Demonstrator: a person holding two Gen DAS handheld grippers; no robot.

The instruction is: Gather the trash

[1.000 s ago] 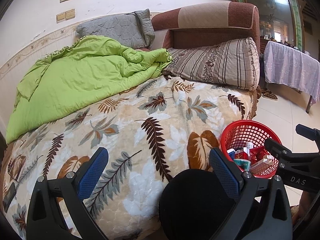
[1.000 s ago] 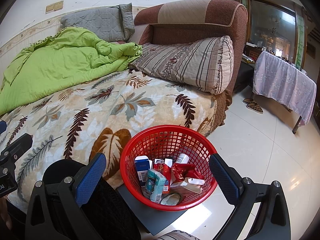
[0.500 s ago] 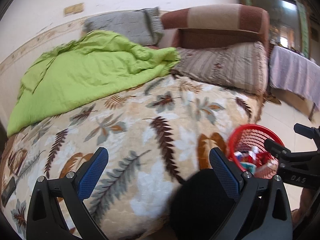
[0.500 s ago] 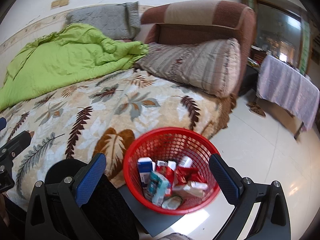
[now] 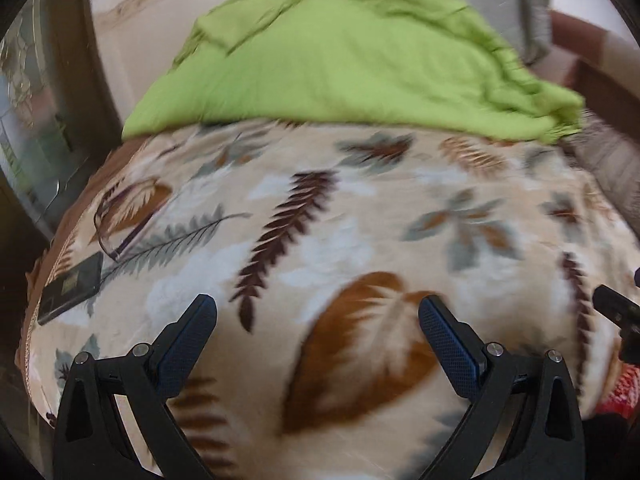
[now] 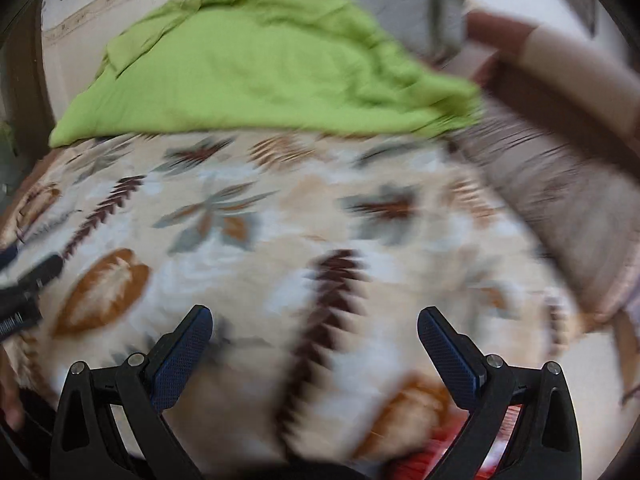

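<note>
My left gripper [image 5: 316, 320] is open and empty over the leaf-patterned bedspread [image 5: 360, 220]. My right gripper [image 6: 314, 322] is open and empty over the same bedspread [image 6: 320, 220]. Only a red sliver of the trash basket shows, at the lower right edge of the left wrist view [image 5: 620, 392] and at the bottom of the right wrist view [image 6: 440, 456]. A dark flat phone-like object [image 5: 72, 282] and a pair of glasses [image 5: 116, 236] lie on the bed's left edge. Both views are motion-blurred.
A crumpled green quilt [image 5: 340, 60] covers the far half of the bed. A grey pillow [image 6: 400, 4] and a striped pillow [image 6: 560, 192] lie at the headboard side. A dark door frame [image 5: 92, 40] stands at the left.
Both grippers have swung left and lifted over the bed. The red basket has slid from plain view to the frame edges. The phone-like object and glasses have come into the left view.
</note>
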